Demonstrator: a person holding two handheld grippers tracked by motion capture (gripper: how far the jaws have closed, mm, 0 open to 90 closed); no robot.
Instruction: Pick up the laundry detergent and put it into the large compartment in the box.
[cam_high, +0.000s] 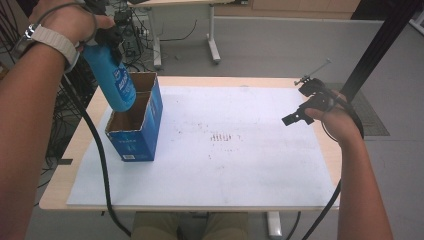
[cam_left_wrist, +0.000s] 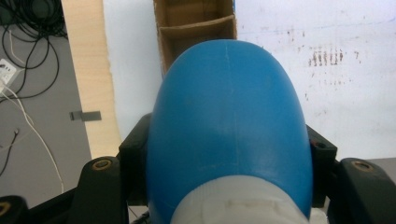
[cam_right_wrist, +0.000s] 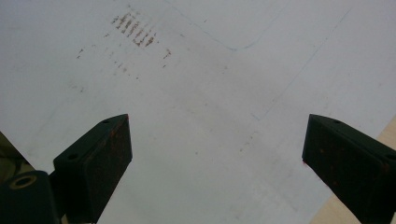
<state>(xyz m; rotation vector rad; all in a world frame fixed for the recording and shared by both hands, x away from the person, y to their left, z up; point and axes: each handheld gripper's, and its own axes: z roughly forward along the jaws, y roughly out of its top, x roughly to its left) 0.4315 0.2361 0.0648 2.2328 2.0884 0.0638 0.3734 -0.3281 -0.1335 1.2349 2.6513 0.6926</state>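
1. Left hand-held gripper (cam_high: 102, 37): raised over the desk's far-left corner, jaws clamped on the top end of a blue bottle (cam_high: 112, 75).
2. Bottle hangs base-down, tilted, its lower end over the far compartment of the box (cam_high: 135, 132); can't tell if the base touches the box's rim or divider.
3. Left gripper view: bottle (cam_left_wrist: 229, 126) seen from the top end, black jaws pressed on both sides, whitish band at its near end. Box (cam_left_wrist: 196, 28) lies beyond it, brown inside, w/ a cardboard divider.
4. Box: blue outside, open top, two compartments, stands on the left part of the white sheet (cam_high: 240, 170) covering the desk (cam_high: 60, 195).
5. Right hand-held gripper (cam_high: 300, 115): held above the desk's right edge, well apart from box & bottle, jaws wide, nothing btwn them.
6. Right gripper view: right hand-held gripper (cam_right_wrist: 215, 158) looks down on the bare sheet (cam_right_wrist: 210, 84), jaws far apart; reddish-brown smudge marks (cam_right_wrist: 135, 30) on the sheet ahead.
7. Same marks (cam_high: 222, 137) sit near the sheet's middle in the high view.
8. Cables trail from both grippers off the desk's near edge.
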